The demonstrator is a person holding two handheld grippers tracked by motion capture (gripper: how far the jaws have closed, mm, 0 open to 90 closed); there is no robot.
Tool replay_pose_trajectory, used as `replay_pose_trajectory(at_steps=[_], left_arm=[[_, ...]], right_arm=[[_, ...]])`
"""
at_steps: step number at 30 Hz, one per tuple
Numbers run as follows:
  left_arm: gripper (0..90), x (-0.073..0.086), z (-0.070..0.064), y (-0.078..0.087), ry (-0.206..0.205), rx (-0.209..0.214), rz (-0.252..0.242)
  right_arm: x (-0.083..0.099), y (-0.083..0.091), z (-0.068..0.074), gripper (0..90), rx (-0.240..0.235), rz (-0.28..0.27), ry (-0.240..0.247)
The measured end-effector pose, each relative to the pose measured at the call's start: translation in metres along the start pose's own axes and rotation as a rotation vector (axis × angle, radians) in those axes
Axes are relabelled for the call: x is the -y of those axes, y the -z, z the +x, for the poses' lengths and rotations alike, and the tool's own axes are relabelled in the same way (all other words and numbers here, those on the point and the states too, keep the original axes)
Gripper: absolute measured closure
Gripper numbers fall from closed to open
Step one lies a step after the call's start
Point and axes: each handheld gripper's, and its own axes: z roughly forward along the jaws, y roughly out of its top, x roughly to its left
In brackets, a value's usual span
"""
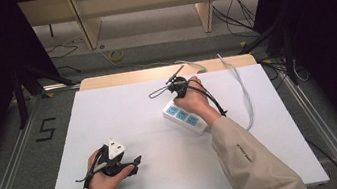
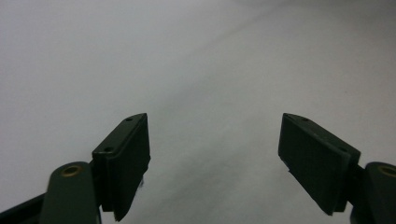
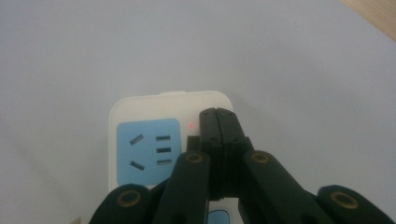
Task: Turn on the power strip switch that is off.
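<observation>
Your right tool point(image 3: 218, 114) is clenched, jaws pressed flat together with nothing between them, and its tip sits on the end of the power strip point(image 3: 154, 135), right beside a small red light point(image 3: 191, 125). You look to be in the middle of pressing the strip's switch with the closed tip; the lit dot suggests the strip is powered, though the switch itself is hidden under the jaws, so you cannot tell which way it stands.

The strip point(image 1: 185, 116) lies on the white worktop point(image 1: 124, 116), right of centre and towards the far side, angled, with its white cable point(image 1: 244, 94) running off to the back edge.

Your left tool point(image 1: 116, 162) rests near the front left of the worktop, well apart from the strip, released: its jaws stand wide with only bare worktop between them.

Next, if the press is done, lift the right tool straight up so the tip does not drag the strip sideways. Should the strip shift under pressure, bring the left tool over to steady its near end.
</observation>
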Motion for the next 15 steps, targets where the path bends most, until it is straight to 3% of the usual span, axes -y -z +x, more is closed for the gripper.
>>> replay_pose_trajectory(at_steps=[15], left_arm=[[24.8,0.0003,0.0001,-0.0004,-0.002,0.002,0.002]], right_arm=[[0.0006,0.0,0.0002,90.0,-0.001,0.001,-0.003]])
